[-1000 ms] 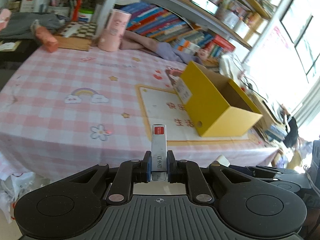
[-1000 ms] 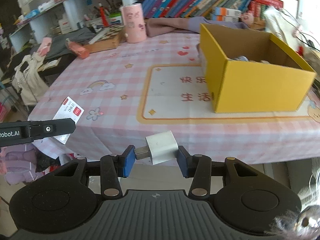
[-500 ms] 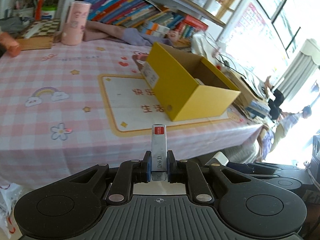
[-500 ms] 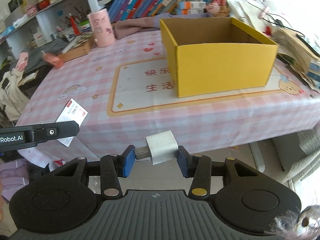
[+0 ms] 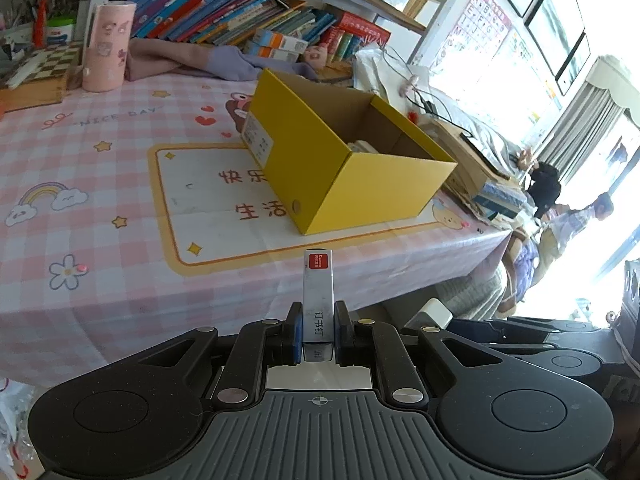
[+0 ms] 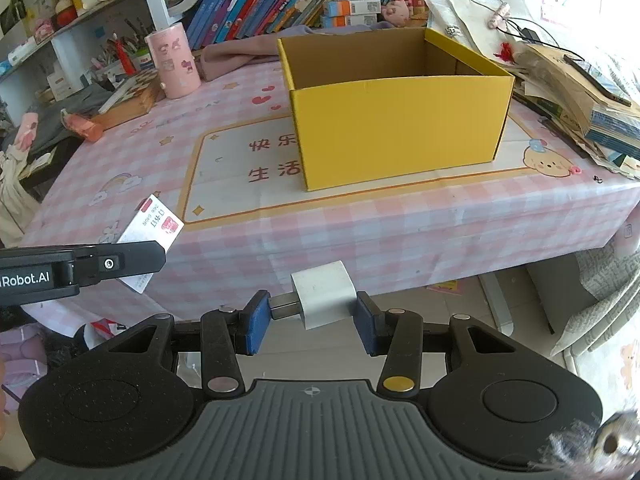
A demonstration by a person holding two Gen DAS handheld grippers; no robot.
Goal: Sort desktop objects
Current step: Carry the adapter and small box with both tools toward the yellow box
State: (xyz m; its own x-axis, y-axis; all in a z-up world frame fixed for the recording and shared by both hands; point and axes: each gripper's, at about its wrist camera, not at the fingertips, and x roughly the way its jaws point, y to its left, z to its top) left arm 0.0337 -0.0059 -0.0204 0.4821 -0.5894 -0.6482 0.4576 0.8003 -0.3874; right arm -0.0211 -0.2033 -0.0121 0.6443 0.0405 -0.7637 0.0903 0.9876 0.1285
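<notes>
Staple box stands lengthwise out of the left claw; right claw clamps charger crosswise.

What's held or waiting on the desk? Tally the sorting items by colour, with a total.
White: 2 – staple box in left gripper, charger in right gripper
Yellow: 1 – box
Pink: 1 – cup
Total: 4

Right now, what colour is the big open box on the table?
The box is bright yellow outside and plain brown cardboard inside. The right wrist view shows it best.
</notes>
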